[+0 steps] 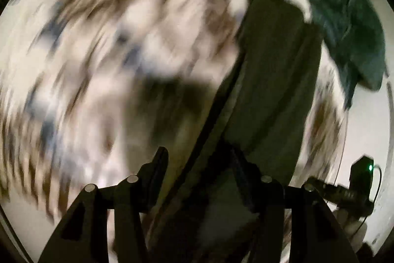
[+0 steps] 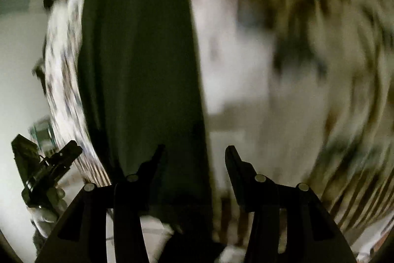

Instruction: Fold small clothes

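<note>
A dark olive garment (image 1: pixel 275 80) lies stretched long over a patterned white, brown and blue cloth (image 1: pixel 123 46). My left gripper (image 1: pixel 197 159) is open, its fingers on either side of the garment's near end. In the right wrist view the same garment (image 2: pixel 140 61) runs up the frame. My right gripper (image 2: pixel 194 152) is open, with the garment's near end between its fingers, by the left finger. Both views are blurred by motion.
A dark teal garment (image 1: pixel 344 24) lies heaped at the far right in the left wrist view. The right gripper's body (image 1: pixel 354 186) shows at the lower right there. The left gripper's body (image 2: pixel 44 171) shows at the lower left in the right wrist view.
</note>
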`<state>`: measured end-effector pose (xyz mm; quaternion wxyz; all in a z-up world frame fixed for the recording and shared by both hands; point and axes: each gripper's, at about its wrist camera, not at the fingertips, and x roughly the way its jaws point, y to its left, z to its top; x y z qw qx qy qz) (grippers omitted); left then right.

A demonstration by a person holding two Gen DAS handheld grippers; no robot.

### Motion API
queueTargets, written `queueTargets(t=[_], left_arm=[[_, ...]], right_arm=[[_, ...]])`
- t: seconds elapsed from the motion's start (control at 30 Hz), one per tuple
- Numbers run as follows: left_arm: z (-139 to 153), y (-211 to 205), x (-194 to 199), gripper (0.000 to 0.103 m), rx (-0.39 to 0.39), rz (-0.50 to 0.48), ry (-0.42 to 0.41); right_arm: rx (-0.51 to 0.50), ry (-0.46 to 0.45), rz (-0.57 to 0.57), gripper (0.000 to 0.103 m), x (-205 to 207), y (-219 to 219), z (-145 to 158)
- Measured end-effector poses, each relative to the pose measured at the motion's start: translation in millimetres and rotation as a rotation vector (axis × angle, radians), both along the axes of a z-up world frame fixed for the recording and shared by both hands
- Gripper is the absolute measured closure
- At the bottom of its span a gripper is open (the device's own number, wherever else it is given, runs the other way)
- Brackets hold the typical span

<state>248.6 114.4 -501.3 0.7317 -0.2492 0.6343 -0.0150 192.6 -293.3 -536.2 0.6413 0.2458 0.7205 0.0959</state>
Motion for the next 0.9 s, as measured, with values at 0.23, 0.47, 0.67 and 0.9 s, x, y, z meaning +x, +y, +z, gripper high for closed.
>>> queueTargets(t=[0.23, 0.47, 0.67, 0.9], left_arm=[[-24, -32, 208, 0.053, -0.008, -0.081, -0.121], [-53, -42, 276, 0.099, 0.029, -0.211, -0.207], [-74, -24, 278, 0.098, 0.041, -0.207, -0.171], [-49, -22, 284, 0.095, 0.079, -0.299, -0.195]], right_arm=[[-0.007, -0.155, -0.122, 0.052, 161, -37, 8], [0.019, -0.174, -0.217, 0.052, 280, -58, -6], [-0.114, -0.215, -0.235, 0.096, 300, -59, -9], [-0.076, -0.154, -0.333, 0.102, 293, -89, -11]])
